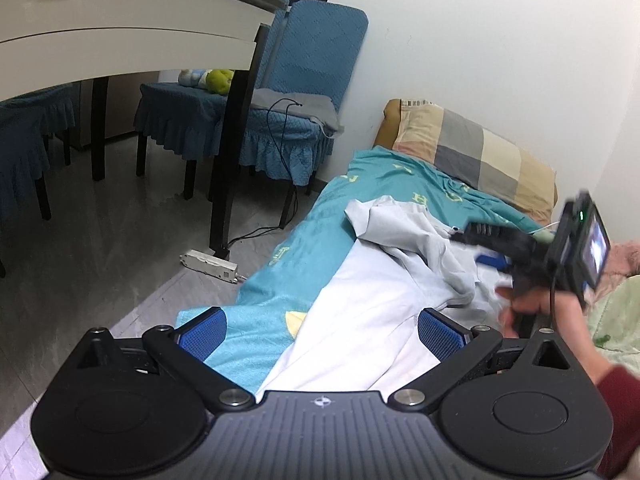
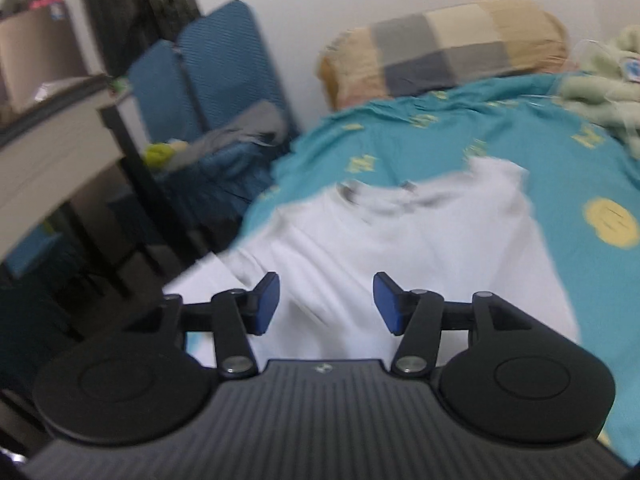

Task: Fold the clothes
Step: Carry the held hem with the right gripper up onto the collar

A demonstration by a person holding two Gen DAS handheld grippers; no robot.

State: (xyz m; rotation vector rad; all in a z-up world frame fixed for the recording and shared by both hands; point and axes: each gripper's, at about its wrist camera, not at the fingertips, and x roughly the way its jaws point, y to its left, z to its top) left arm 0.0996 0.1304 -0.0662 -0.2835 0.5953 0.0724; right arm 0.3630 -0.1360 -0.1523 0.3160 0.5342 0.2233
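Observation:
A white garment (image 1: 372, 312) lies on the teal bed sheet (image 1: 304, 216), its far part rumpled into a heap. My left gripper (image 1: 322, 334) is open and empty just above the garment's near part. The right gripper (image 1: 476, 246) shows in the left wrist view over the far right of the garment, held in a hand. In the blurred right wrist view the right gripper (image 2: 326, 304) is open and empty above the white garment (image 2: 400, 240), which is spread on the teal sheet (image 2: 560, 168).
A checked pillow (image 1: 476, 152) lies against the wall at the bed's head. A pale green blanket (image 2: 600, 76) is at the right. Blue-covered chairs (image 1: 304, 80), a white table (image 1: 120, 20) and a power strip (image 1: 210, 266) stand on the floor to the left.

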